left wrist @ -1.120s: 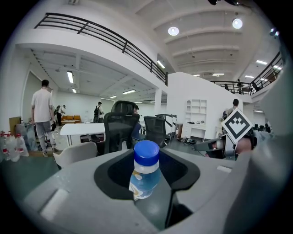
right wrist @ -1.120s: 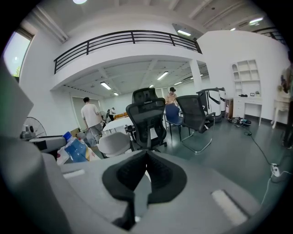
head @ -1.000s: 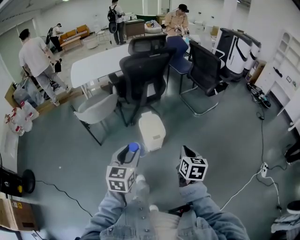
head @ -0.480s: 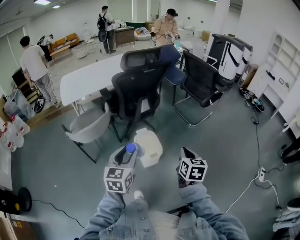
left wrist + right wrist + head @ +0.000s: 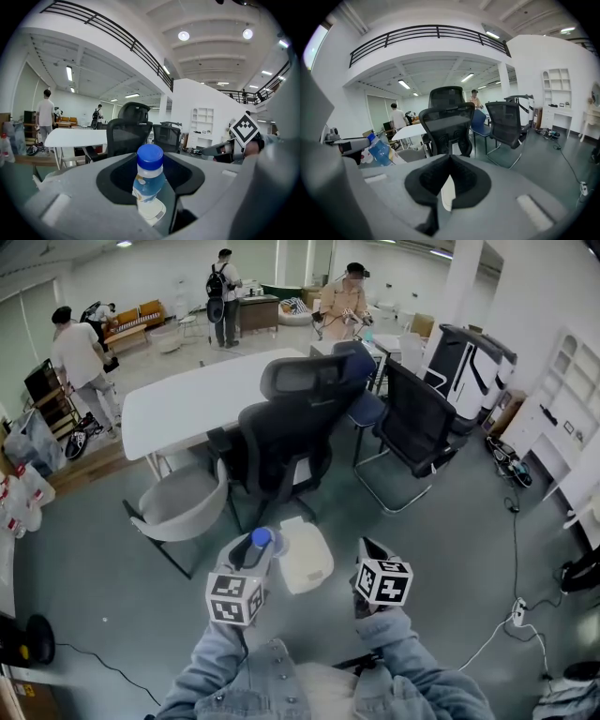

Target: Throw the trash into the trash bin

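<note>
Closing on the bin: across the last second the head view shows the room sliding nearer while both grippers keep their places at the bottom of the frame. I read that as the person walking forward, not reaching.

Left: the left gripper [image 5: 255, 549] carries the blue-capped plastic bottle [image 5: 262, 538]. The left gripper view shows the bottle lying along the jaws, cap pointing away from the camera. The black pads press on its body below the cap and stand fairly wide round it. The grip and the bottle's pose match the earlier head frames, with no slip visible.

Centre: the white trash bin [image 5: 305, 557] stands on the grey floor [image 5: 112, 596], in front of the black office chair [image 5: 281, 437]. A second ago it sat well ahead of the gripper tips. Now it is just beyond them, and the bottle's cap overlaps its left edge in the head view. Its top reads as a plain pale lid, and I cannot make out an opening.

Right: the right gripper [image 5: 366, 551] rides level with the left one, just to the right of the bin. In its own view the jaws are drawn together, tips meeting. A pale sliver shows in the slit below them, and I cannot tell whether it is a held scrap or something beyond.

Meaning: the approach looks nearly finished, but the trash is not yet in the bin. The bottle must next come over the bin's top, and the lid probably needs dealing with before release.
</note>
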A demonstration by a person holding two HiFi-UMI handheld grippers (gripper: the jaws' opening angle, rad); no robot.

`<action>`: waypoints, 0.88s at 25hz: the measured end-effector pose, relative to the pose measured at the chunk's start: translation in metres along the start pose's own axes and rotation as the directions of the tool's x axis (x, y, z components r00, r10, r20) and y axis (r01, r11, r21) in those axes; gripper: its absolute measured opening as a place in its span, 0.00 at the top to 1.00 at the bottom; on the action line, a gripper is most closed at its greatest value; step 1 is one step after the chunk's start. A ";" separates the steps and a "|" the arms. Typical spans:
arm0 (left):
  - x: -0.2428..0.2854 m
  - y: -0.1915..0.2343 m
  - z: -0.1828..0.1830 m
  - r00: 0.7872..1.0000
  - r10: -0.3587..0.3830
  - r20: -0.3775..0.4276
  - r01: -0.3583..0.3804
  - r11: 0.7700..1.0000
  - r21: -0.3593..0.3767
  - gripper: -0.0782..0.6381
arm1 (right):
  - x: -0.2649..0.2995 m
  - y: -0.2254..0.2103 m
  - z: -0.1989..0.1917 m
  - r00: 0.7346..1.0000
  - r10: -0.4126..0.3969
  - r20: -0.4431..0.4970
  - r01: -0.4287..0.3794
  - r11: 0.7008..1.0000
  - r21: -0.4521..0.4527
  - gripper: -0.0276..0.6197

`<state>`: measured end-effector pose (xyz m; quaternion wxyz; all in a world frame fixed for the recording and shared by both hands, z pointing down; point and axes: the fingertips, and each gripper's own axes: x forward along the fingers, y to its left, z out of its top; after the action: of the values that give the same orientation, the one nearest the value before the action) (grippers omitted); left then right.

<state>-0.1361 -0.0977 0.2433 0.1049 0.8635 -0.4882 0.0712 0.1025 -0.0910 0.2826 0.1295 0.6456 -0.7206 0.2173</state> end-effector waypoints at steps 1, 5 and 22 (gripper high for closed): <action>0.005 0.007 0.001 1.000 -0.001 0.000 0.001 1.000 -0.002 0.64 | 0.008 0.002 0.004 1.000 0.002 0.002 -0.002 1.000 -0.003 0.95; 0.023 0.031 0.002 1.000 -0.008 -0.007 0.008 1.000 -0.009 0.64 | 0.034 0.008 0.019 1.000 0.002 0.008 -0.002 1.000 -0.002 0.95; 0.058 0.040 -0.017 0.997 0.040 -0.072 -0.044 0.998 -0.053 0.64 | 0.082 -0.003 0.011 0.996 0.060 -0.072 -0.061 0.998 -0.015 0.95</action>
<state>-0.1411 -0.1619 0.2777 0.1441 0.8467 -0.5041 0.0904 0.0955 -0.1684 0.3115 0.1542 0.6141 -0.7367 0.2376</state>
